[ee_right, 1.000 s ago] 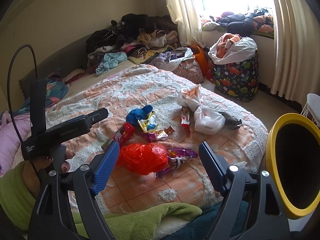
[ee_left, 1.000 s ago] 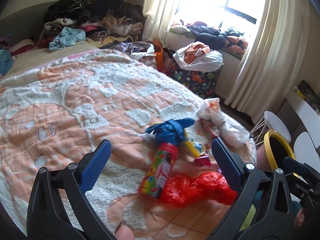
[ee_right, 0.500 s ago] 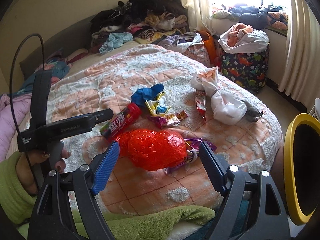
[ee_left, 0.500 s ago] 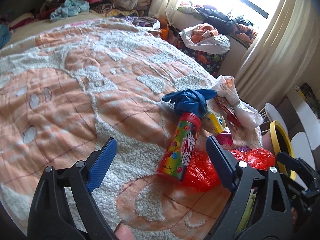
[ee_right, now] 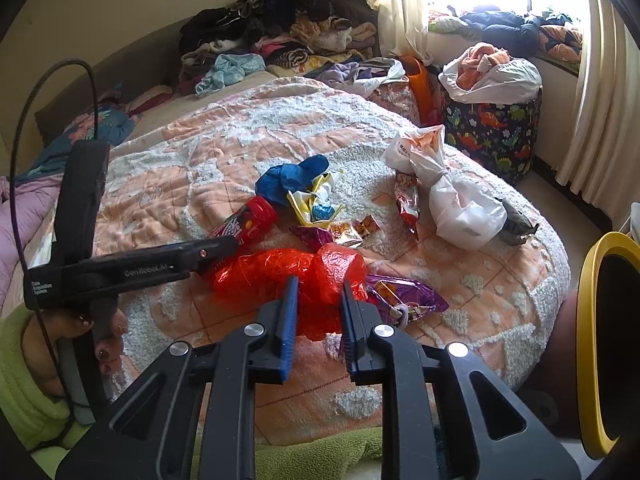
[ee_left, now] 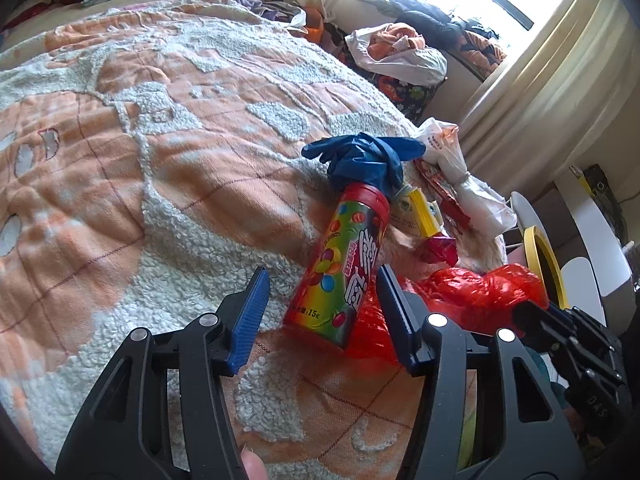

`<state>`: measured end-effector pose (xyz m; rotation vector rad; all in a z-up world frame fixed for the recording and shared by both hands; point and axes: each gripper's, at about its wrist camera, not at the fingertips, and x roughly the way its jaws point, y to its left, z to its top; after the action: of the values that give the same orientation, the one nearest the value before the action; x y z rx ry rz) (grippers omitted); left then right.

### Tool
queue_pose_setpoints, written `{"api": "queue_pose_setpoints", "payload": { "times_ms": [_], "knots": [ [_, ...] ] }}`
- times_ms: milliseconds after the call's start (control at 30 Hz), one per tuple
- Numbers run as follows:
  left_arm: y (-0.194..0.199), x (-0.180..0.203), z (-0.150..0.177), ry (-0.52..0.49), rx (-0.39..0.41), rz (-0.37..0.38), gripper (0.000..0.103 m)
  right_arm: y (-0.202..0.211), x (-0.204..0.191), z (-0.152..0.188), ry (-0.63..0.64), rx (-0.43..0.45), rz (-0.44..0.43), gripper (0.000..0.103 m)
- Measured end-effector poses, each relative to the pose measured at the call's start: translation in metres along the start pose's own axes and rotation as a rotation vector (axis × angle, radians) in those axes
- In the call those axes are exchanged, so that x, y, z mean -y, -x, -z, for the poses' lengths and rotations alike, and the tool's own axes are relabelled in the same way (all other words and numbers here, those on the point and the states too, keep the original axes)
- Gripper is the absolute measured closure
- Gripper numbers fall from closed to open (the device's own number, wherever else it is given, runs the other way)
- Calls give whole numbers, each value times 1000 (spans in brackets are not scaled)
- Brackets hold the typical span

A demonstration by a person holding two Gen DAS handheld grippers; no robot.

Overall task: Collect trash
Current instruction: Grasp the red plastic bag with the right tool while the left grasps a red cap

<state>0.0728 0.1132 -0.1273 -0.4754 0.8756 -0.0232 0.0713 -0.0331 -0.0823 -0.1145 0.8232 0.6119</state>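
The thin, crinkly red plastic bag (ee_right: 288, 276), light and yielding, is pinched at a bunched fold by the closed-down right hand-held gripper (ee_right: 318, 316); the rigid, smooth cylindrical candy tube (ee_left: 344, 264) is straddled mid-body by the half-closed left hand-held gripper (ee_left: 320, 308), its jaws having just been closing, not yet gripping.

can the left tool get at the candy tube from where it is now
Probably yes. The candy tube lies between the left tool's closing jaws, nothing blocking; the pads don't press yet, and the red plastic bag crowds its right side.

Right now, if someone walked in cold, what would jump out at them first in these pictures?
Probably the crumpled red plastic bag near the bed's front edge, pinched by the right hand-held gripper, whose jaws have just been closing on it. Next, the colourful candy tube lying beside it, framed by the left hand-held gripper, also closing. Behind, a blue glove and scattered snack wrappers litter the orange blanket.
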Motion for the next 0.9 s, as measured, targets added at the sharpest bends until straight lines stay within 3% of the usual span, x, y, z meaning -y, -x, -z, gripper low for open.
{"api": "queue_pose_setpoints", "payload": {
  "times_ms": [100, 167, 367, 700, 900],
  "knots": [
    [-1, -1, 0, 2, -1, 7, 57, 3, 3, 0, -12, 7, -7, 85],
    [-2, -3, -1, 9, -3, 17, 65, 4, 5, 0, -18, 13, -4, 86],
    [8, 2, -3, -6, 1, 46, 74, 16, 4, -2, -26, 52, -9, 86],
    [49, 23, -10, -86, 112, 52, 77, 46, 16, -1, -63, 121, 4, 88],
    [64, 29, -17, -79, 162, 54, 77, 62, 24, -4, -84, 163, 4, 89]
  ]
}}
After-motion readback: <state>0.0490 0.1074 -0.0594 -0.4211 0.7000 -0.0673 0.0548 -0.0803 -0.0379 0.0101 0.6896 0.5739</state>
